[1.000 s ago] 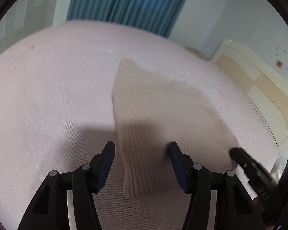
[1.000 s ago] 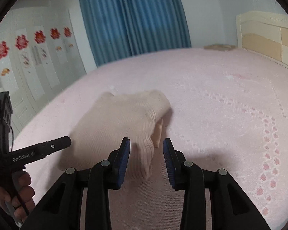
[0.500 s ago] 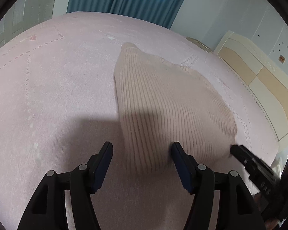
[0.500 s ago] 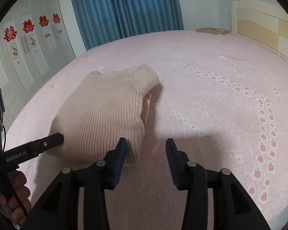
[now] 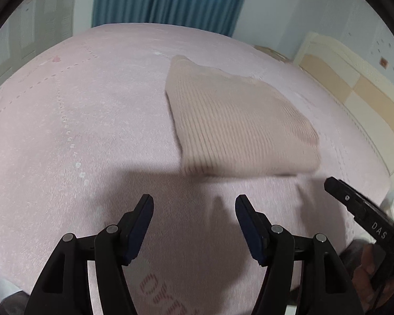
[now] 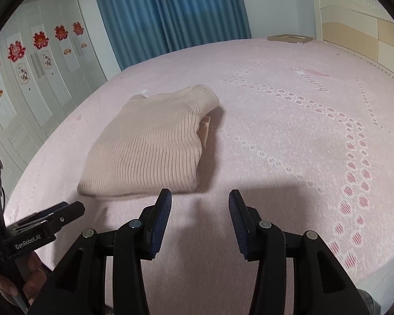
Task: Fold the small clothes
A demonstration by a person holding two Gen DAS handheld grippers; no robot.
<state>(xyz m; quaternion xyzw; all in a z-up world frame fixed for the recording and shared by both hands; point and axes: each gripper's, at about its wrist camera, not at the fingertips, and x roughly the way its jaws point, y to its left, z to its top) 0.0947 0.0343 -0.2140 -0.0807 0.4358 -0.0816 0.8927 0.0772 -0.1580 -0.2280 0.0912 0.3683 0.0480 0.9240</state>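
A beige ribbed knit garment (image 5: 236,123) lies folded into a compact rectangle on the pink bed cover (image 5: 92,120); it also shows in the right wrist view (image 6: 149,144). My left gripper (image 5: 194,210) is open and empty, a short way in front of the garment's near edge. My right gripper (image 6: 199,204) is open and empty, just off the garment's near right corner. Neither touches the cloth. The right gripper's tip shows at the right edge of the left wrist view (image 5: 354,204), and the left gripper's tip shows at the lower left of the right wrist view (image 6: 52,218).
The pink bed cover (image 6: 315,131) spreads wide around the garment. A cream headboard (image 6: 359,23) stands at the right, blue curtains (image 6: 170,10) at the back, white wardrobe doors with red decals (image 6: 26,60) at the left. A small box (image 6: 289,38) lies near the headboard.
Both grippers have pulled back from the garment's near edge and stand apart from it. The right gripper has opened wider. The garment lies folded and still.
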